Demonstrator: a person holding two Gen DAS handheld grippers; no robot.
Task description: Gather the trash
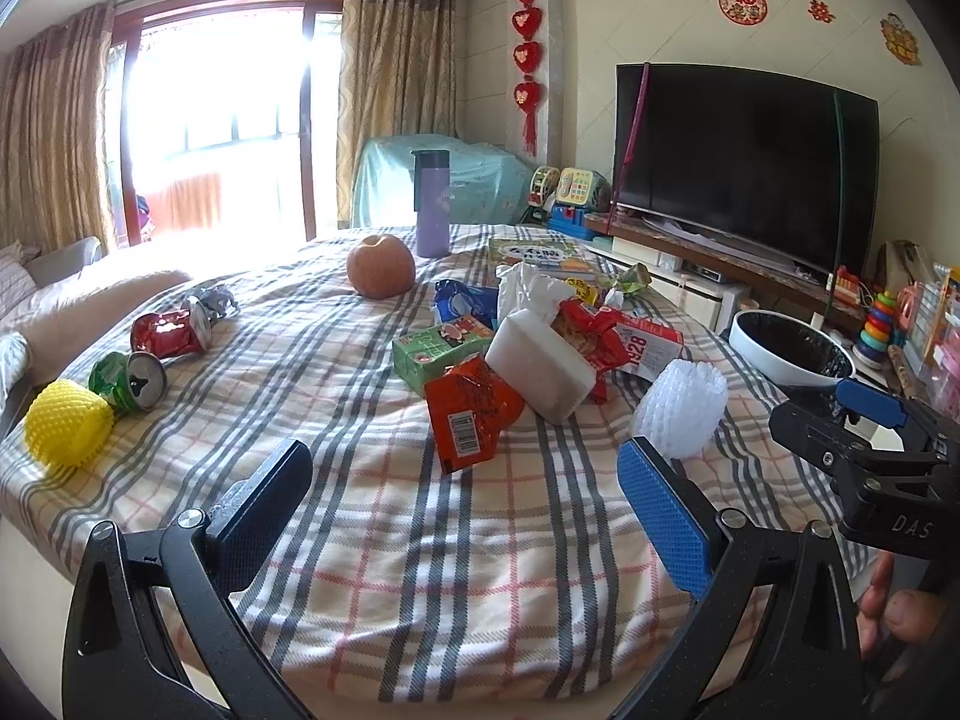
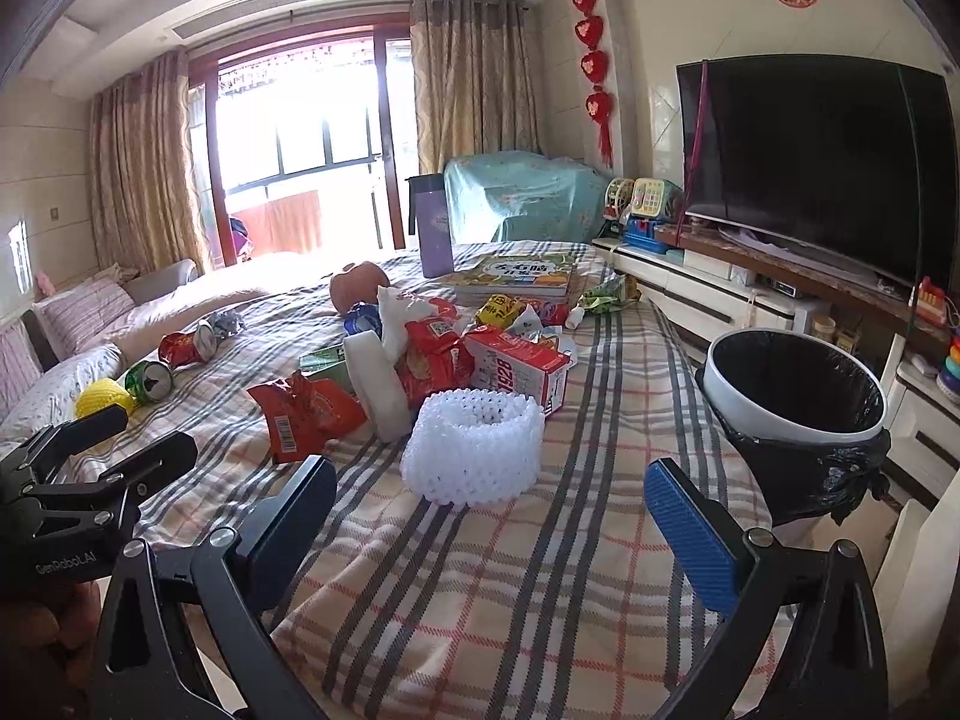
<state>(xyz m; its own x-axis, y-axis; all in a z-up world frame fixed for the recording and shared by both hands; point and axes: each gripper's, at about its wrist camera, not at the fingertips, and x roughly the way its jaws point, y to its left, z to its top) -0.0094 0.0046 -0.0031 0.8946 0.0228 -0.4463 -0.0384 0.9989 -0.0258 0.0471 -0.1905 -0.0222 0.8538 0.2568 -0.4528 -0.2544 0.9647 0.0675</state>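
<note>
One lined bin (image 2: 793, 420), seemingly empty.

We are in a lived-in home, a family living room. A large television (image 1: 744, 168) stands on a low cabinet (image 2: 714, 294) against a tiled wall hung with red heart ornaments (image 1: 527, 54) and red paper decorations (image 1: 743, 3). Tan curtains (image 2: 474, 78) frame a sliding glass door (image 2: 300, 162) to a balcony. A sofa (image 2: 78, 324) with pillows runs along one side. Children's toys (image 1: 567, 192) crowd the cabinet, and a stacking-ring toy (image 1: 877, 330) sits beside it. We see a plaid cloth (image 1: 420, 540) covering the table.
</note>
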